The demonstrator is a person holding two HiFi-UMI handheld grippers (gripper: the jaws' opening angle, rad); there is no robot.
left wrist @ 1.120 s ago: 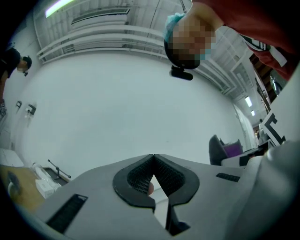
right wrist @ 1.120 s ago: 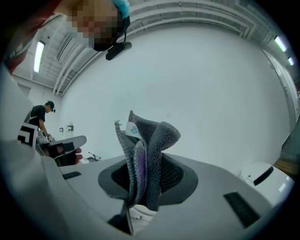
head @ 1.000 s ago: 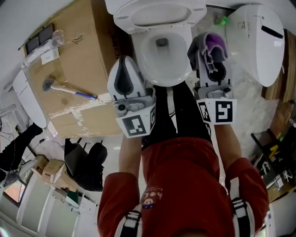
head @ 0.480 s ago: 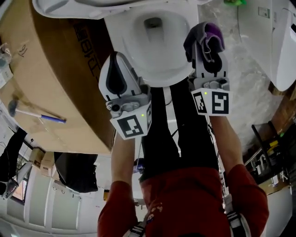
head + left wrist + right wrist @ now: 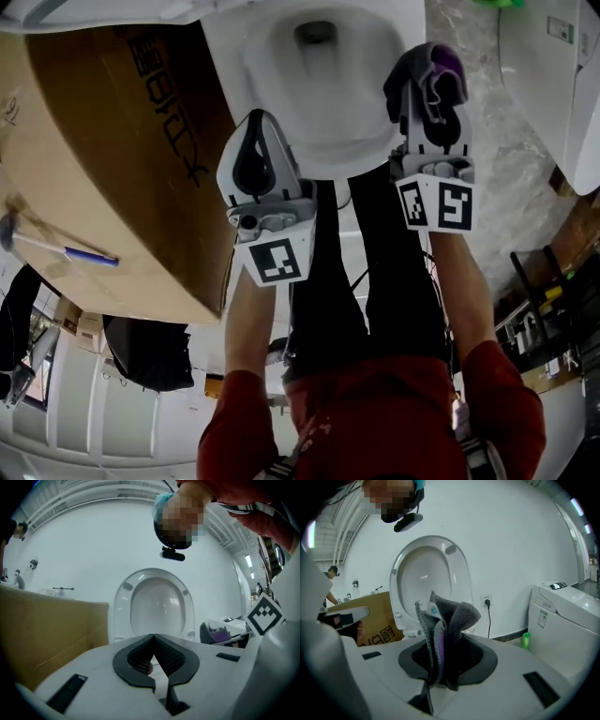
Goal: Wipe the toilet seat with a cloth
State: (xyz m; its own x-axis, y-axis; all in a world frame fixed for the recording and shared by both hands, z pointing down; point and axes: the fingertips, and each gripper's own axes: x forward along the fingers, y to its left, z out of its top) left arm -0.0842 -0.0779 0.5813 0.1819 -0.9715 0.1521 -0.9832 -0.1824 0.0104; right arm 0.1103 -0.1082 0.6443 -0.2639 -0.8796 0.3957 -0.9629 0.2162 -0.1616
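Observation:
The white toilet (image 5: 281, 112) stands ahead with its bowl open. Its seat (image 5: 123, 616) (image 5: 396, 597) is tipped up against the wall, bumpers facing me. My right gripper (image 5: 427, 98) (image 5: 440, 641) is shut on a grey and purple cloth (image 5: 429, 70) (image 5: 457, 616) that sticks up out of its jaws, at the right of the bowl's front rim. My left gripper (image 5: 256, 122) (image 5: 153, 637) is shut with nothing in it, at the left of the rim. The cloth (image 5: 218, 632) also shows in the left gripper view.
A big cardboard box (image 5: 103, 159) (image 5: 42, 630) stands close on the left with a hammer (image 5: 56, 248) on top. A second white toilet (image 5: 562, 84) (image 5: 567, 616) and a green bottle (image 5: 526, 640) are on the right. A wall socket with a cable (image 5: 488, 603) sits behind.
Both grippers have sunk toward the bowl's front rim, and the bowl and box now loom larger in the head view. The cloth stays clamped in the right gripper.

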